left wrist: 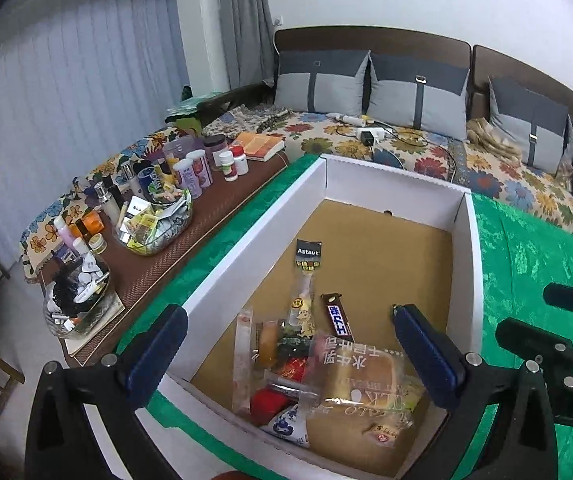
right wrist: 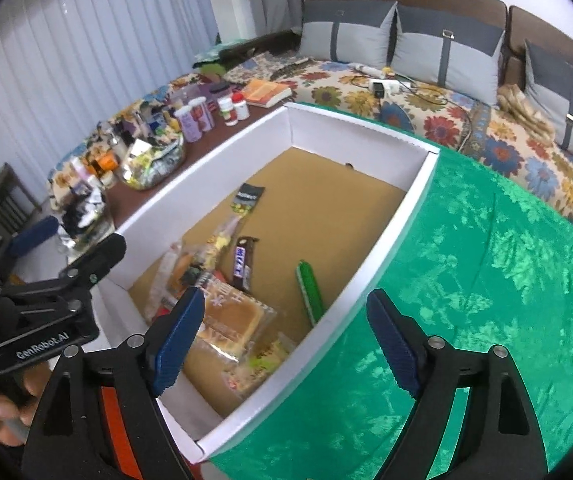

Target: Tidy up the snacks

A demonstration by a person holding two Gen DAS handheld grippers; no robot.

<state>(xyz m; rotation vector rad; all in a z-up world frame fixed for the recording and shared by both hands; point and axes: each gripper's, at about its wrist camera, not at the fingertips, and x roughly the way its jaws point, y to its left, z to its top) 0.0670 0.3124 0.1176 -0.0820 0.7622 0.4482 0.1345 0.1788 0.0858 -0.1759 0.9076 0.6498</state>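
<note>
**Snacks gathered in the white box; both tools standing empty above it**

Snacks are lying in the white box (right wrist: 386,220), which is sitting on the green cloth (right wrist: 486,280) and taking up the centre of both views. The cloth is showing no loose snacks, so by my judgement the sorting is well advanced, though packets outside the views cannot be ruled out.

Inside the box, the goods are crowding the near end, toward six o'clock, leaving the brown floor bare toward twelve. That is probably because packets are being dropped where the hands reach first. The bread packet (left wrist: 366,376) is the largest item, lying flat at six o'clock and overlapping smaller wrappers. The long clear packet with the black header (left wrist: 306,280) is running toward twelve o'clock along the middle. The chocolate bar (left wrist: 338,318) is lying just beside it. The green stick (right wrist: 310,292) is resting apart from the heap, near the box wall at three o'clock in the right wrist view, tilted against nothing that I can see.

The right gripper (right wrist: 286,344) is hanging over the box's near corner with its jaws spread wide and nothing between them. The left gripper (left wrist: 286,356) is hovering over the heap, likewise released, its pads clear of every packet.
</note>
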